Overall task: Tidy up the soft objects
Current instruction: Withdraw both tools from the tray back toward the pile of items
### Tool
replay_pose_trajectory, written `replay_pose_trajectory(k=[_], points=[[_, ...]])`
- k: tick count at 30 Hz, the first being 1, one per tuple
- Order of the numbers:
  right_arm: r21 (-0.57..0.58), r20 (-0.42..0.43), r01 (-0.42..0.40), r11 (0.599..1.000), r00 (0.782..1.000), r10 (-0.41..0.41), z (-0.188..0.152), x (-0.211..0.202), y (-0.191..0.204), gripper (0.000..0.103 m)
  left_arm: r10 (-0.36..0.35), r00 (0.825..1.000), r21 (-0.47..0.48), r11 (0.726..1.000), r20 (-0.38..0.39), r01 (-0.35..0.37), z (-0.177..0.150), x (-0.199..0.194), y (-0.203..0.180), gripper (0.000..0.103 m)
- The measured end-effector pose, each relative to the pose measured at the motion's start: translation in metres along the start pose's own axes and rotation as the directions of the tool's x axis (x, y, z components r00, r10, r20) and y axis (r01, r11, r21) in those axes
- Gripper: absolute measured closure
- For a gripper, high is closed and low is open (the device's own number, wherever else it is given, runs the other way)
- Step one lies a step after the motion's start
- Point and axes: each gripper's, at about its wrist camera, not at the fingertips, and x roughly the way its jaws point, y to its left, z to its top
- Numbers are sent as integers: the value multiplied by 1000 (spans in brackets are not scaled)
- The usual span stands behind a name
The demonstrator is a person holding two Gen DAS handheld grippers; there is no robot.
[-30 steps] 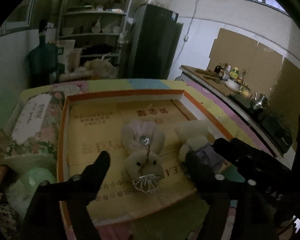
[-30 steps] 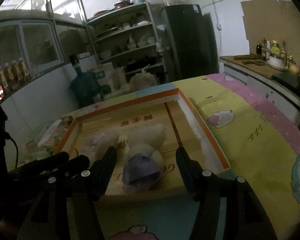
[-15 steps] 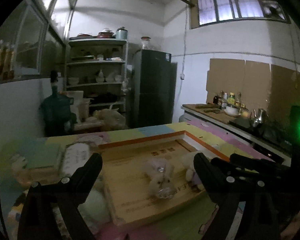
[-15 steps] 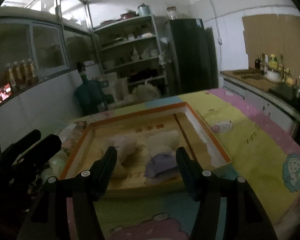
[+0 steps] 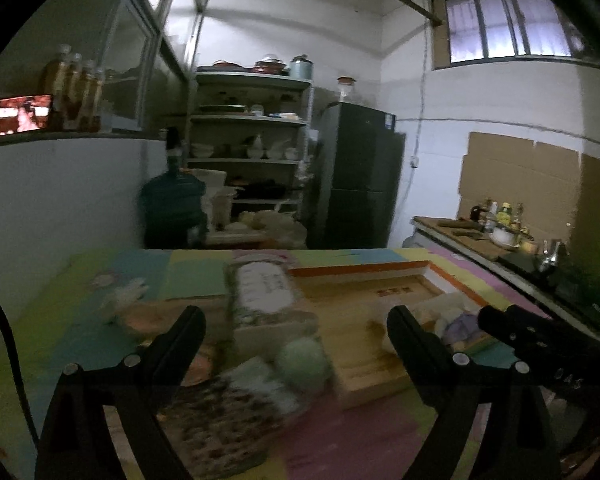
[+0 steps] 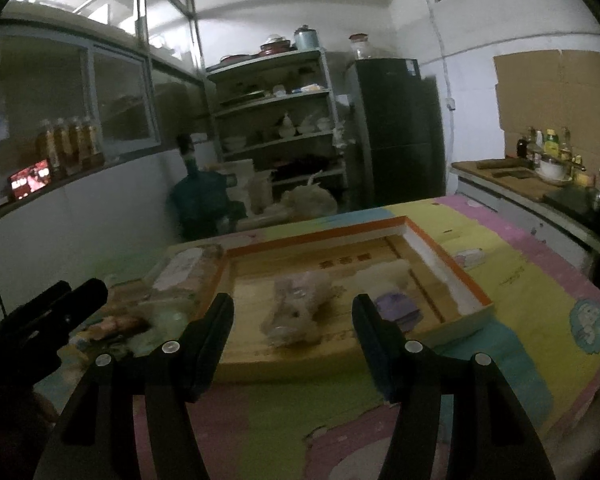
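An orange-rimmed cardboard box [image 6: 444,254] lies on the table and holds two plush bears. A cream bear [image 6: 296,308] lies in its middle and a cream bear in a purple dress [image 6: 394,304] lies to its right. My right gripper [image 6: 292,322] is open and empty, raised in front of the box. My left gripper [image 5: 296,332] is open and empty, raised over a pale green soft ball [image 5: 302,360] and patterned cloth [image 5: 224,424] left of the box [image 5: 356,270]. The purple-dressed bear [image 5: 458,328] shows at the right of the left wrist view.
A floral packet [image 5: 262,292] lies against the box's left side. A colourful cartoon cover [image 6: 532,280] lies over the table. A shelf [image 6: 276,120], fridge [image 6: 396,128] and water jug [image 6: 198,204] stand behind. A counter with bottles [image 6: 548,164] runs along the right.
Both grippers have pulled back and risen from the box, leaving the two bears in it. The left gripper has swung left, so the ball and cloth sit between its fingers.
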Motion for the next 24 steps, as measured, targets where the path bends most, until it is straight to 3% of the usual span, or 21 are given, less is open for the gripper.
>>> replay_pose_trajectory(k=[5,14,24], points=[[-25,-3,-24,999,1000,24,-2,-4,25,29,47,999,-27,999,-6,-47,-6,-14,23,11],[-78,-28,-71,994,997,69,-10,-8,61,27,131,991,-34,991,-4,-131,-10,-36,51,11],[-119,-38,-121,986,992,117,-15,-9,94,27,168,986,-48,985,-3,-167,-13,-52,74,11]])
